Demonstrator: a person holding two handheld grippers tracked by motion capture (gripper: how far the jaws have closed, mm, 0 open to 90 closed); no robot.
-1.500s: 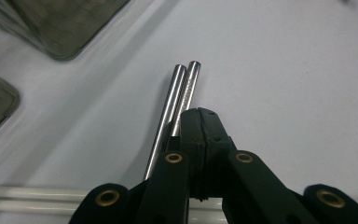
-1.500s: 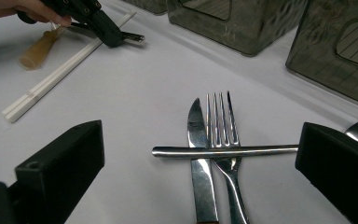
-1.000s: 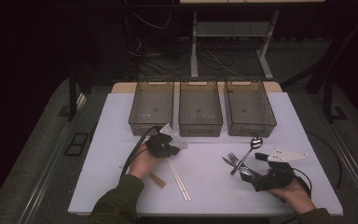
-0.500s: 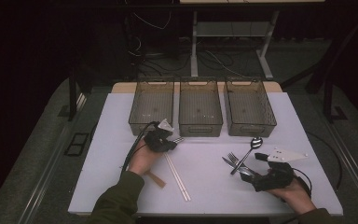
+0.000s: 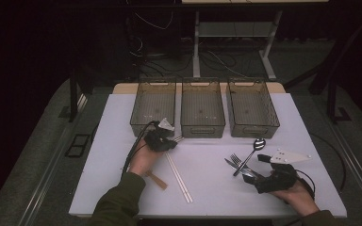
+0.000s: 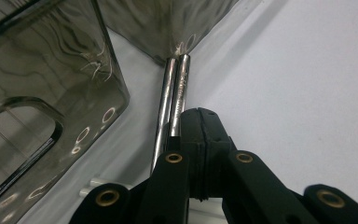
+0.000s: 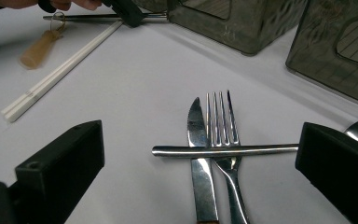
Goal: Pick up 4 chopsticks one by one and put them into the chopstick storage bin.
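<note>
My left gripper [image 5: 168, 141] [image 6: 200, 119] is shut on two slim shiny metal sticks [image 6: 175, 88] held side by side. Their tips [image 5: 179, 138] reach the gap between the left bin [image 5: 136, 117] and the middle bin [image 5: 202, 128]. At the right, my right gripper [image 5: 252, 175] [image 7: 200, 144] rests open on the table. Just ahead of its jaws lie a knife [image 7: 196, 126] and a fork [image 7: 219, 116], with a spoon [image 5: 255, 145] whose handle [image 7: 223, 150] crosses over them.
Three clear grey bins stand in a row at the back, the right bin [image 5: 252, 132] nearest the spoon. White chopsticks [image 5: 179, 176] [image 7: 51, 81] and a small wooden-handled tool [image 5: 156, 180] [image 7: 39, 46] lie near my left hand.
My left hand has edged slightly toward the bins, still gripping the metal sticks. The right hand and the cutlery in front of it have not moved.
</note>
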